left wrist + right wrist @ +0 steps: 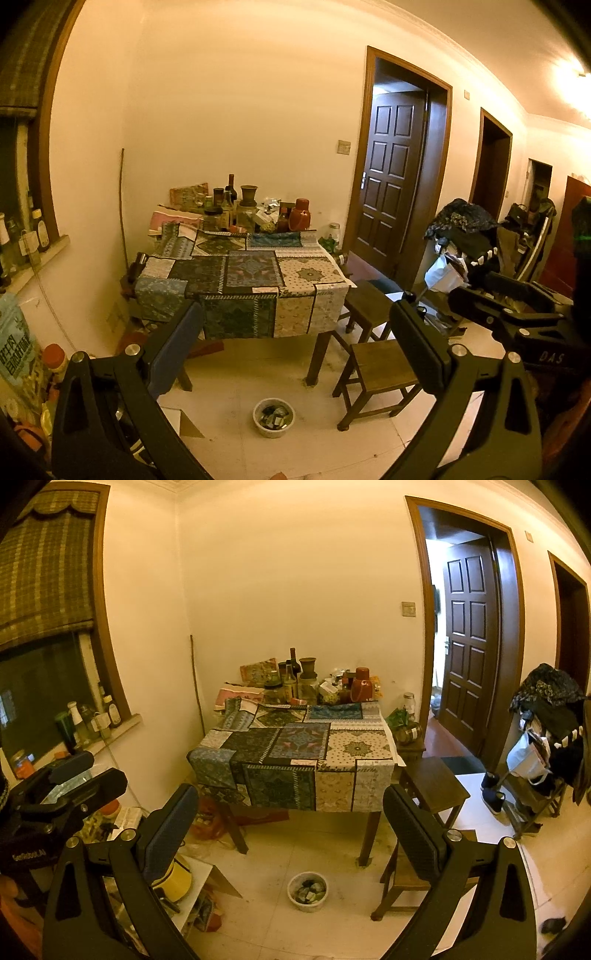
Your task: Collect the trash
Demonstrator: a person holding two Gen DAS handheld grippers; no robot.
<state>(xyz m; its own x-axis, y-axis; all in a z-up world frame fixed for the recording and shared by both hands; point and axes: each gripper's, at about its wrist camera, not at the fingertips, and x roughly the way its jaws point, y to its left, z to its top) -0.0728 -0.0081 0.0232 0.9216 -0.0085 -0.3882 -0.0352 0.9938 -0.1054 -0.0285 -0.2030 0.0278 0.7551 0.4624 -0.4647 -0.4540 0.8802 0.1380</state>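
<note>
Tiled floor nearest: white bowl [273, 417] of scraps, between left gripper [295, 345] and right gripper [291, 829], both jaws wide, empty. Beyond, stools [380, 373], patchwork-clothed bench [295, 749], bottles behind. Step unclear: surveying; likely bowl approach next.

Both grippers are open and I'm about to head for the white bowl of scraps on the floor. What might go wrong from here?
1. The white bowl sits close to the dark wooden table leg and small wooden stool; a gripper may knock them.
2. The loose cardboard sheet lies nearby and could snag the left gripper.
</note>
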